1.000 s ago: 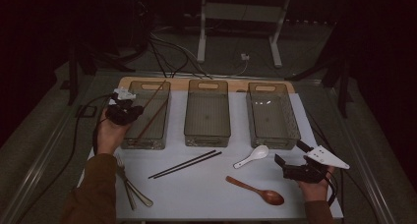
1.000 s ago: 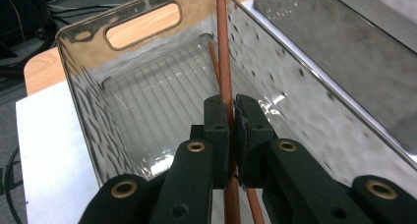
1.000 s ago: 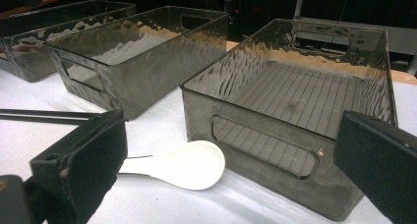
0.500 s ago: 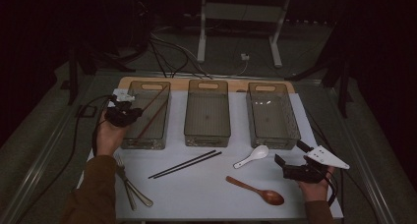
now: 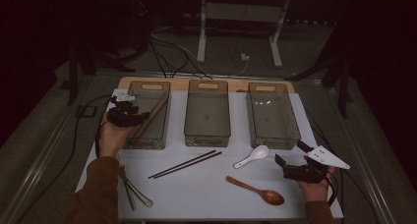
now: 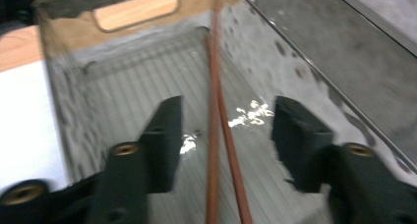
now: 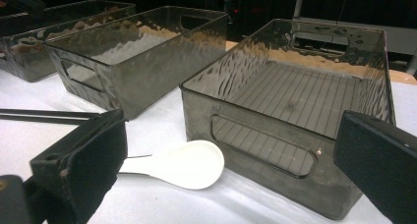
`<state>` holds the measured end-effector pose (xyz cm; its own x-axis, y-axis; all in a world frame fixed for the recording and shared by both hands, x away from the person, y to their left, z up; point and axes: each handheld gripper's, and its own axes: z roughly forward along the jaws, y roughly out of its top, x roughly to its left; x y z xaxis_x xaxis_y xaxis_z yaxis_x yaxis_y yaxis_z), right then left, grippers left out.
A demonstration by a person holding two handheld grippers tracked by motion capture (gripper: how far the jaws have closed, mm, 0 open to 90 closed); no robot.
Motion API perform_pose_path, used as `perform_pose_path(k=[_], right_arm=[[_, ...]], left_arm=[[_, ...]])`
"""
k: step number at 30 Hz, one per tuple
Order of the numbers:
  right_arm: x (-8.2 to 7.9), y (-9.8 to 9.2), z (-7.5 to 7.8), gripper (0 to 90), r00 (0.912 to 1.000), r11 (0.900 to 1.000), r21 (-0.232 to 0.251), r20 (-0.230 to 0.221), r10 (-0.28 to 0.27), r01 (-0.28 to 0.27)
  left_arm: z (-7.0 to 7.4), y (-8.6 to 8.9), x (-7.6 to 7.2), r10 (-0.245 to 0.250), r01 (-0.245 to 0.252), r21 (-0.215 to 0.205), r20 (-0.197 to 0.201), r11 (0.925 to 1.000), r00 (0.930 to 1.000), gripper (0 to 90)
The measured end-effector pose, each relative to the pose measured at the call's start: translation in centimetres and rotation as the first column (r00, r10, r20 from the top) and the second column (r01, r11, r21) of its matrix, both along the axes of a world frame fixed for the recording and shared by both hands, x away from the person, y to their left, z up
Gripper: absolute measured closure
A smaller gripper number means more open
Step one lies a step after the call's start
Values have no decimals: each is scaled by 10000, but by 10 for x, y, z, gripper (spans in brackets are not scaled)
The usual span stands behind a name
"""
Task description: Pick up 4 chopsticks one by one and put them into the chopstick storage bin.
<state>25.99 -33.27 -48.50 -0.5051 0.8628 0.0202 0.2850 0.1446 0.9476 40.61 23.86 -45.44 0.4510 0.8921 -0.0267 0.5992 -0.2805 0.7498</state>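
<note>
Brown chopsticks (image 6: 216, 135) in leftmost bin (image 5: 140, 140)

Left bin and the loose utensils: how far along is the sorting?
Done: brown chopsticks lie in the left bin. In hand: the left gripper has just been opening, its jaws clear of them. Left: black chopsticks, white spoon, wooden spoon. The right gripper is open.
</note>
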Motion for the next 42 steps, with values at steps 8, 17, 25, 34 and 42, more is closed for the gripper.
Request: perform_pose_path(k=[8,17,25,34,42], right_arm=[[0,0,0,2,10000,10000,-20,-1,-8,8],[0,0,0,2,10000,10000,11,-14,-17,17],[0,0,0,2,10000,10000,-1,-18,-17,17],[0,0,0,2,10000,10000,22,-19,-16,16],[0,0,0,2,10000,10000,20,-15,-7,7]], left_arm=[[2,3,-7,238,-240,141,182,9996,9996,292],[6,8,-13,321,-315,-172,370,9994,9988,198],[14,8,-20,185,-144,-730,552,9972,9983,153],[20,4,-26,-205,268,-1026,629,9944,9978,29],[26,-2,-34,-557,650,-1208,788,9906,9953,7]])
